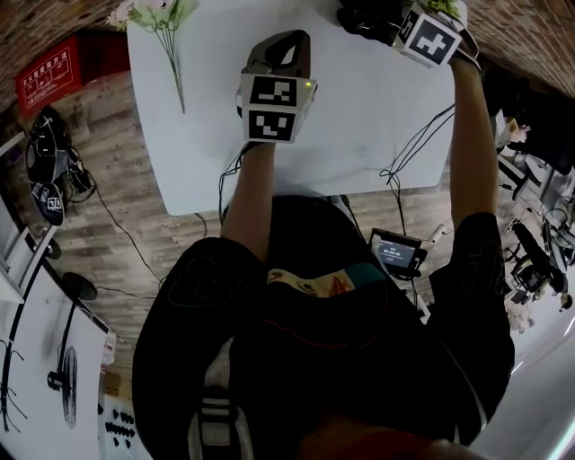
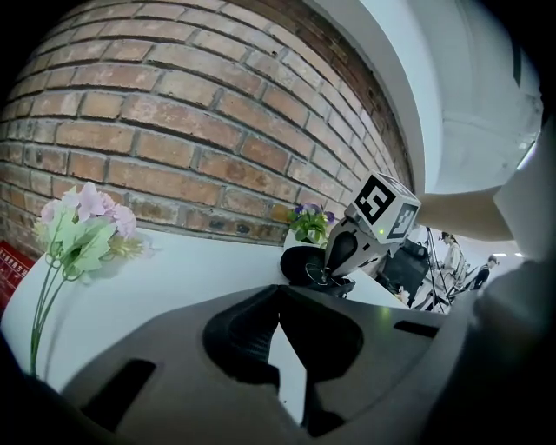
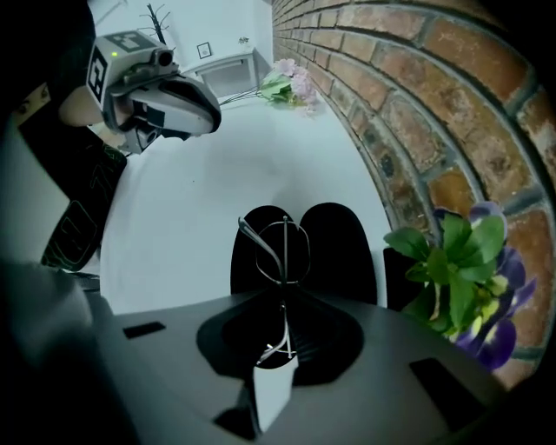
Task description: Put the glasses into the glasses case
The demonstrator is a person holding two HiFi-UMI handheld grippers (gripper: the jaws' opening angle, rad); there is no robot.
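- Brick wall (image 2: 217,130) runs along the far edge of the table.
- White table (image 1: 359,135): case, plant and flowers all sit along the wall side. The near half holds only cables hanging over the front edge.
- Person (image 1: 314,359) in black, both arms stretched out over the table.
- Left tongs (image 2: 280,313): over mid-table, well apart from the case and angled down toward the wall. The tips meet and nothing is in them.
- Right tongs (image 3: 282,330): at the far right of the table, pointing straight down over the case. They're closed narrow on the glasses, with the wire frame pinched between the pads.
- Case (image 3: 339,252): black, lying open and flat, its two oval halves side by side. It's directly under the right tongs and just beside the plant.
- Flowers (image 1: 162,18): pale pink bunch lying flat at the far left corner, stems toward the front, well apart from the case.
- Plant (image 3: 460,278): small, with green leaves and purple blooms, against the wall to the right of the case.
- Glasses (image 3: 278,252): thin metal frame held edge-on below the right pads, with a lens ring over the seam between the case halves. Can't tell if they touch the case, and they're not lying in it.
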